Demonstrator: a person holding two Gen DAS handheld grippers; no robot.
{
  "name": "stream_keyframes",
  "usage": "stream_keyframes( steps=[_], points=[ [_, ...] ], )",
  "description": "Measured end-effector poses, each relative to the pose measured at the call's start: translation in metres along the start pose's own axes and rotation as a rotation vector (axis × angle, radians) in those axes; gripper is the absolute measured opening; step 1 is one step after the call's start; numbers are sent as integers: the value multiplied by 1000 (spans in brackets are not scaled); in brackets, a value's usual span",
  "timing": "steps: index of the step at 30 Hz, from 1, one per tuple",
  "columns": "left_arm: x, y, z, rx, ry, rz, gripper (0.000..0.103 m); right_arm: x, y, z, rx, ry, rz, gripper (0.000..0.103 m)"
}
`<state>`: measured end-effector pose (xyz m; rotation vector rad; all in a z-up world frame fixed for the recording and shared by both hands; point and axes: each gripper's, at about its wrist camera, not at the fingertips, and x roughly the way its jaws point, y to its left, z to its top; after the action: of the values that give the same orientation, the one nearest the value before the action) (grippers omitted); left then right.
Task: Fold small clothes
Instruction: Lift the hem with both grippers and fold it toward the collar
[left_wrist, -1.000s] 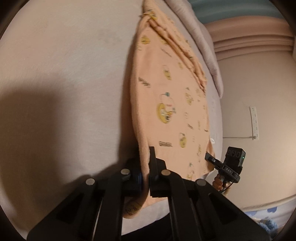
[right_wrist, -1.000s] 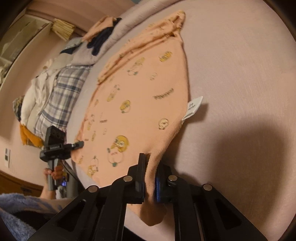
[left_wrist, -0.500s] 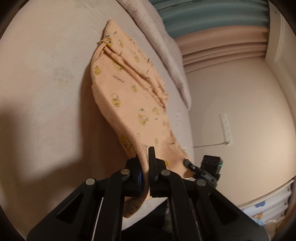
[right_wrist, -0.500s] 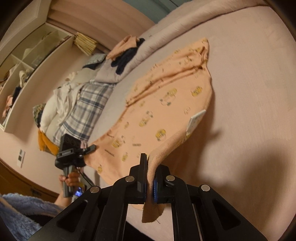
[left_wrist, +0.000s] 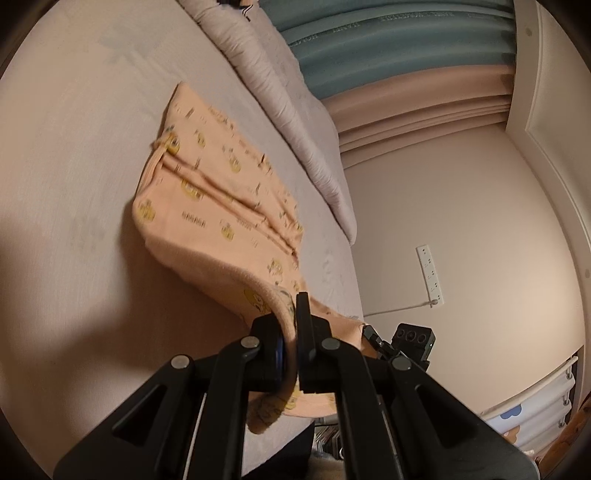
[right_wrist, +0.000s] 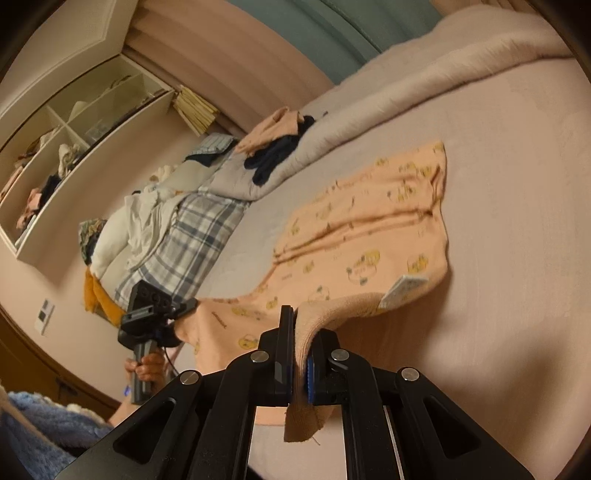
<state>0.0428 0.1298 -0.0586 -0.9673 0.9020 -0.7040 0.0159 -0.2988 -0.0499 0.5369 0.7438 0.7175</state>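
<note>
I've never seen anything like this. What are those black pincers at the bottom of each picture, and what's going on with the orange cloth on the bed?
There is no robot here: a person holds a black two-finger gripper in each hand, and each carries a wide-angle camera looking along its fingers. So one picture is from the left gripper, the other from the right gripper. Each view also catches the other gripper off to the side. Both are shut on the near edge of a small peach-orange garment printed with yellow cartoon figures, one at each corner. That edge is raised off the pale pink bed cover, while the far part lies flat. A white care label shows on the garment. A pile of other clothes lies further along the bed.
</note>
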Motion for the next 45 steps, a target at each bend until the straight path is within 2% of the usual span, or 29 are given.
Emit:
stream_keyframes(
  steps=[11,17,21,27,29,31,33,38,45],
  points=[
    [6,-5,51,23,-45,19,2,9,-8,44,-19,-59,-26,8],
    [17,2,89,-3,-70,44,2,23,-16,74,-38,-67,-58,8],
    [30,13,116,-29,-72,26,2,37,-27,96,-33,-69,-74,8],
    [47,42,124,-99,-25,124,2,67,-57,113,41,-23,-124,8],
    [44,49,118,-103,-3,126,9,71,-63,110,55,-5,-126,8],
    [40,54,112,-107,4,130,32,72,-67,106,78,10,-123,8],
    [37,59,110,-117,1,143,46,72,-68,104,81,11,-120,8],
    [45,67,109,-141,34,117,46,69,-64,103,87,6,-117,8],
    [82,73,104,-122,169,126,45,71,-63,102,100,13,-124,8]
  ],
)
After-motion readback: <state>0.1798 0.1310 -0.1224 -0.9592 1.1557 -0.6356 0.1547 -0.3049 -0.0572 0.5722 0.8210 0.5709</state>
